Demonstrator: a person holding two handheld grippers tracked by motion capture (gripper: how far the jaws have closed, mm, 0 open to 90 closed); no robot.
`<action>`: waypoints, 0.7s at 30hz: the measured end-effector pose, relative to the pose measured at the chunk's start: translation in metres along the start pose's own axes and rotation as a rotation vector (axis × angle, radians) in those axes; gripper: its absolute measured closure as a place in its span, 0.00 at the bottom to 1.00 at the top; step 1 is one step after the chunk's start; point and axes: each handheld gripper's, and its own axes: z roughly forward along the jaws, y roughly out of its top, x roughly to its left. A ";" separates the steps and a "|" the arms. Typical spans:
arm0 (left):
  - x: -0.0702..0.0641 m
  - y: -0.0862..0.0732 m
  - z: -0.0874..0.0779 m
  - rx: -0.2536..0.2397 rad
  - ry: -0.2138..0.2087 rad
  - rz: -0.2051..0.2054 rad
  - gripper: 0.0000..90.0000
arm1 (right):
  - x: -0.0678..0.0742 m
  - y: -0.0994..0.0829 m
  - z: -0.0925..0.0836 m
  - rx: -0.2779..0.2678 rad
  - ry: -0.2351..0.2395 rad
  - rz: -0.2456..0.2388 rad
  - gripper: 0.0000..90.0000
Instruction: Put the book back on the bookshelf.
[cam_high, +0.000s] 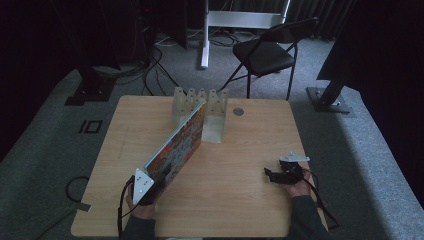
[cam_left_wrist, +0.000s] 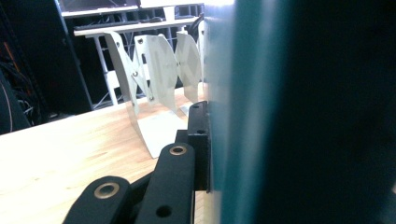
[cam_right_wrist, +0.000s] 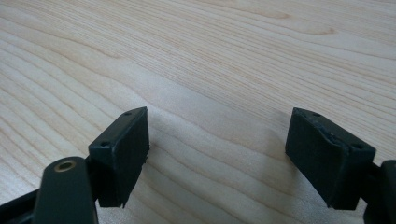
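Note:
A large thin book (cam_high: 177, 144) with a colourful cover stands on its long edge, slanting from the near left of the wooden table (cam_high: 235, 200) toward a white slotted rack (cam_high: 210, 107) at the back. Its far end reaches the rack's left slots. My left gripper (cam_high: 157, 180) is shut on the book's near end. In the left gripper view the teal book edge (cam_left_wrist: 261, 116) presses against one black finger (cam_left_wrist: 198, 135), and the rack (cam_left_wrist: 159, 74) stands ahead. My right gripper (cam_high: 269, 174) rests at the near right, open over bare wood (cam_right_wrist: 217, 154).
A round grommet (cam_high: 238, 111) sits in the tabletop to the right of the rack. Beyond the table stand a black folding chair (cam_high: 265, 52), a white stand leg (cam_high: 204, 45) and dark stand bases, with cables on the carpet.

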 end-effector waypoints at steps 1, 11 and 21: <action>0.000 0.000 0.000 0.000 0.002 -0.004 0.90 | 0.000 0.000 0.000 -0.001 0.000 -0.001 0.24; 0.004 -0.001 -0.004 -0.003 0.030 -0.020 0.90 | 0.000 0.000 0.000 0.000 0.000 -0.001 0.24; 0.003 -0.001 -0.007 -0.012 0.058 -0.035 0.90 | 0.000 0.000 0.000 -0.001 0.000 -0.001 0.24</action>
